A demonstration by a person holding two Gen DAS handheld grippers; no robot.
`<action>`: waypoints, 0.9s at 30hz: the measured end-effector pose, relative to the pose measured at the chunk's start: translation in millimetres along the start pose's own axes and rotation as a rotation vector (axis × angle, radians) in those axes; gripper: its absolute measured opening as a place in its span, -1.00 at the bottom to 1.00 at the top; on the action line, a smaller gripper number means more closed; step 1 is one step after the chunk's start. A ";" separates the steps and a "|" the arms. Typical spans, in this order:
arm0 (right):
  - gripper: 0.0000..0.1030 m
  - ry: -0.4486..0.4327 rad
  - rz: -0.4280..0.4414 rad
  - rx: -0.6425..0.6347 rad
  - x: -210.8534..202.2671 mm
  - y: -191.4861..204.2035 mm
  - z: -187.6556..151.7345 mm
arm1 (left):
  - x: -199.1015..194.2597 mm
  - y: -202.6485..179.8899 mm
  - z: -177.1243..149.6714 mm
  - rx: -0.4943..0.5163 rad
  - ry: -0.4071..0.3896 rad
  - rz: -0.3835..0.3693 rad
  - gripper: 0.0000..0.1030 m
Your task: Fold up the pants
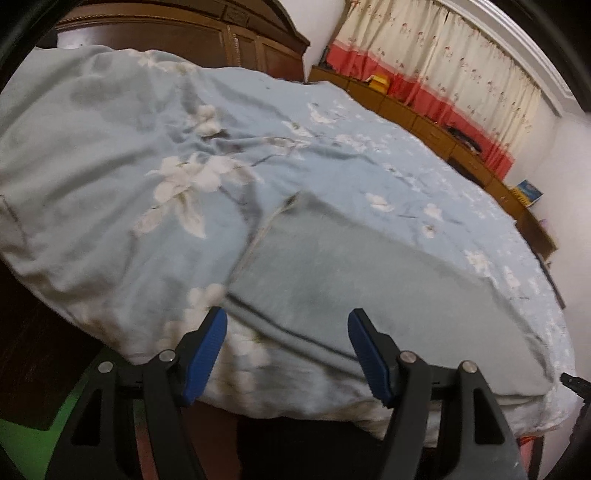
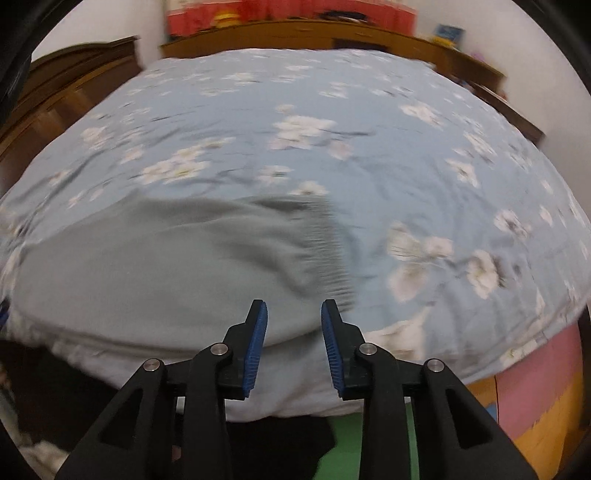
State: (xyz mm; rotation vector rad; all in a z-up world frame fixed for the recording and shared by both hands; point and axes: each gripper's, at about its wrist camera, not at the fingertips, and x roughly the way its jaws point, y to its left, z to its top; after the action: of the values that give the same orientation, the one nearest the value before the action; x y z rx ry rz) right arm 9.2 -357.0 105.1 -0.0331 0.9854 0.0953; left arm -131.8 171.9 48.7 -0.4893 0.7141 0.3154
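Observation:
Grey-green pants (image 1: 332, 273) lie flat on a blue floral bedspread (image 1: 147, 155), near the bed's front edge. In the right wrist view the pants (image 2: 166, 266) fill the lower left, with the ribbed elastic waistband (image 2: 332, 251) at their right end. My left gripper (image 1: 287, 328) is open and empty, hovering just above the near edge of the pants. My right gripper (image 2: 293, 314) is open and empty, above the near edge close to the waistband. The right wrist view is blurred by motion.
A dark wooden wardrobe (image 1: 177, 33) stands behind the bed on the left. A low wooden cabinet (image 1: 443, 129) with small items runs along the far side under a red and cream curtain (image 1: 443, 55). Coloured floor mats (image 2: 535, 406) lie below the bed edge.

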 end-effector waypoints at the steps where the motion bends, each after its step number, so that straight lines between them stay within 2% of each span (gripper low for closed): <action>1: -0.38 -0.004 0.025 -0.026 -1.5 12.9 -2.6 | 0.7 -2.2 0.3 0.000 0.007 -0.017 0.36; 3: -0.37 0.012 0.093 -0.073 1.5 38.3 -7.5 | 1.2 -4.4 0.1 -0.008 0.013 -0.043 0.08; 6: -0.36 0.043 0.173 -0.107 15.4 72.1 -13.4 | 6.3 -5.6 -0.7 -0.017 0.041 -0.068 0.01; 10: -0.36 0.068 0.225 -0.179 31.2 111.1 -24.3 | 8.3 -8.2 -4.5 -0.011 0.057 -0.068 -0.02; 15: -0.36 0.070 0.191 -0.364 39.9 152.2 -42.0 | 5.1 -26.5 -7.7 0.085 0.063 -0.061 -0.02; 20: -0.26 0.048 0.140 -0.491 44.6 167.5 -51.7 | 7.6 -52.4 -14.9 0.178 0.096 -0.094 -0.01; 23: -0.26 0.016 0.103 -0.482 47.7 168.0 -47.2 | 10.7 -69.5 -20.2 0.237 0.122 -0.105 0.00; 27: -0.26 -0.040 0.131 -0.384 48.1 164.8 -36.6 | 12.6 -93.2 -29.3 0.298 0.153 -0.142 0.00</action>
State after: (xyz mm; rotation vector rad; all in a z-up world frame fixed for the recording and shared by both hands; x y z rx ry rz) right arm -10.6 -192.4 47.3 -0.3173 0.9172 0.4030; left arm -98.2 79.3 50.6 -0.2796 0.8547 0.0361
